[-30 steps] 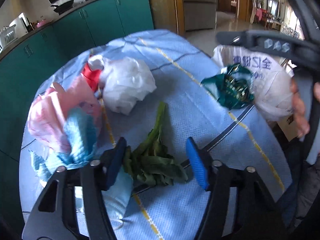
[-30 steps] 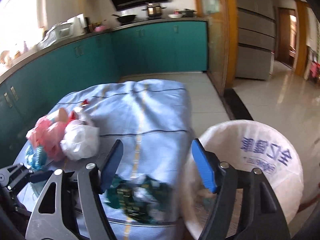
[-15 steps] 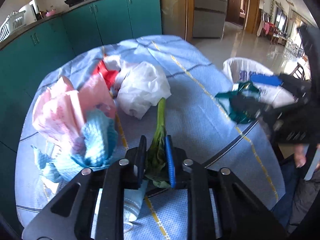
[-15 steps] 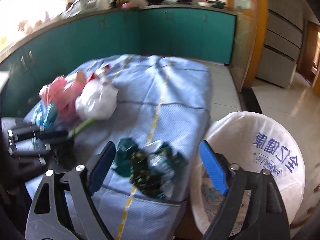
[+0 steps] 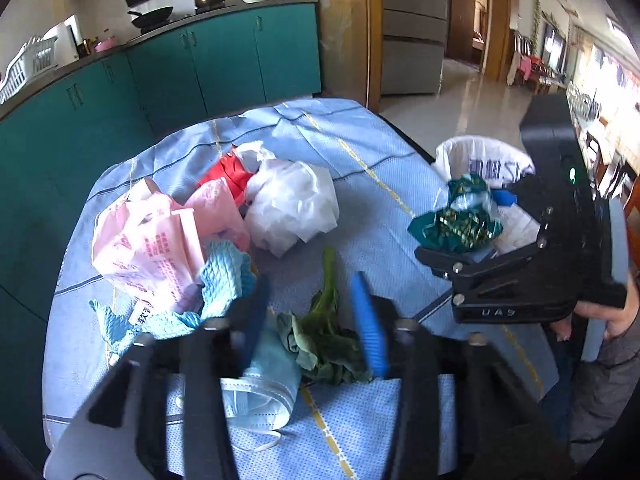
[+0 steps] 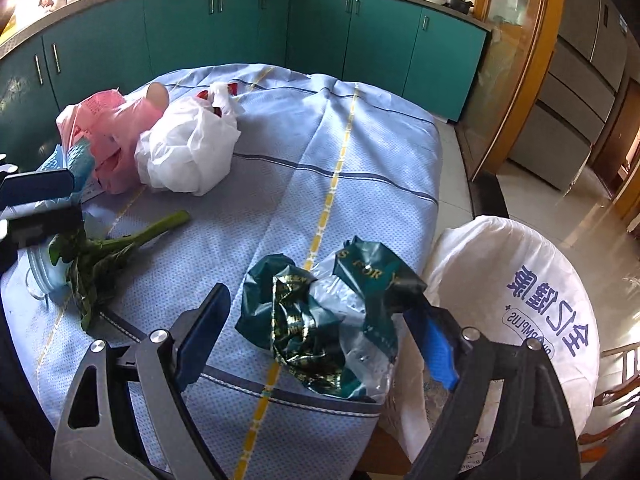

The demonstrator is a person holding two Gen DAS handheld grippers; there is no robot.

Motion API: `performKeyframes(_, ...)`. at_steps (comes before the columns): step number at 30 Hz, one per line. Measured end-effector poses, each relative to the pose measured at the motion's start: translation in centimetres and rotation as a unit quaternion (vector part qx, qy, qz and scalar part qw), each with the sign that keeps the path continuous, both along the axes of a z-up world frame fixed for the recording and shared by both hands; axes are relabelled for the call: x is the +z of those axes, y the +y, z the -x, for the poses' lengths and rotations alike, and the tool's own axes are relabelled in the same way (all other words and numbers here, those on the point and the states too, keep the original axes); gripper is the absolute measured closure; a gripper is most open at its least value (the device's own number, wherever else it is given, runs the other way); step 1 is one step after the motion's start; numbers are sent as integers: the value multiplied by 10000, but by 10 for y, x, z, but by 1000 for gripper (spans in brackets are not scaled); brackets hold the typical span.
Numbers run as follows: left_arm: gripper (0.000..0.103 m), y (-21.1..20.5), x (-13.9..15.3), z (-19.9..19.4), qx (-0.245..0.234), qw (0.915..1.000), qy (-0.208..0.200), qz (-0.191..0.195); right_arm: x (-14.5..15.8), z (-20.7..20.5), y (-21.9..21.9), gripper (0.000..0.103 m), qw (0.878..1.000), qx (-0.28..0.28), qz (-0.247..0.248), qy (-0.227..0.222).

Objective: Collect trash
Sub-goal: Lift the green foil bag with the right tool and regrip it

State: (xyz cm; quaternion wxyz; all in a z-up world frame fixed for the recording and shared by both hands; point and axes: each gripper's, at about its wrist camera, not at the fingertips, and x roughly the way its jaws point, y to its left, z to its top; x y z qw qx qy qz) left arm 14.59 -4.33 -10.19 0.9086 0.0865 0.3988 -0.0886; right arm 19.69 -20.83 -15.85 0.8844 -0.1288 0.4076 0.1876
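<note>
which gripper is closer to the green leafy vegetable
Left. The left gripper straddles the leafy vegetable, fingers open. The right gripper is off by the green wrapper near the table edge.

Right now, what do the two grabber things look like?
Both are black metal frames with silver bolts. Each has two flat fingers with blue pads. The left gripper looks blurry here. The right gripper has small raised letters and a tiny green light, seen from the left camera. No cables show.

Bench cloth (image 6: 360, 184) light blue, yellow and navy stripes; wrapper (image 6: 320, 320) dark green, gold lettering; bin liner (image 6: 532, 280) white, blue print.
</note>
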Motion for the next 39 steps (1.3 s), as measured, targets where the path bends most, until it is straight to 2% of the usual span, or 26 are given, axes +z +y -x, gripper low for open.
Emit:
performKeyframes(4, 52, -9, -19, -7, -44, 9993, 273, -269, 2, 0, 1, 18, 10000, 15, -20, -33)
performKeyframes(8, 52, -12, -39, -17, -77, 9977, 588, -328, 4, 0, 1, 18, 9999, 31, -90, -78)
performKeyframes(11, 62, -11, -43, -20, -34, 9975, 613, -351, 4, -1, 0, 18, 9999, 39, -101, -86)
performKeyframes(12, 69, -10, -43, -20, -25, 9975, 623, -341, 4, -1, 0, 18, 9999, 38, -97, -81)
performKeyframes(15, 75, -6, -41, -21, 3, 9977, 622, -252, 2, -2, 1, 18, 9999, 58, -81, -44)
performKeyframes(16, 77, -6, -40, -20, 7, 9980, 594, -225, 1, -2, 2, 19, 10000, 60, -47, -34)
performKeyframes(20, 79, -4, -29, -13, -1, 9993, 370, -62, -1, -1, 6, 32, 10000, 82, 7, -51)
performKeyframes(25, 79, -1, -11, -1, 100, 9999, 20, 19, 7, 4, 5, 42, 9993, 174, -226, -221)
performKeyframes(30, 79, 4, 9, 10, 241, 9992, -308, 80, 24, 10, -2, 43, 9965, 149, -589, -578)
performKeyframes(39, 79, 11, 38, 26, 545, 9938, -968, -5, 51, 31, 3, 43, 9873, 56, -517, -1498)
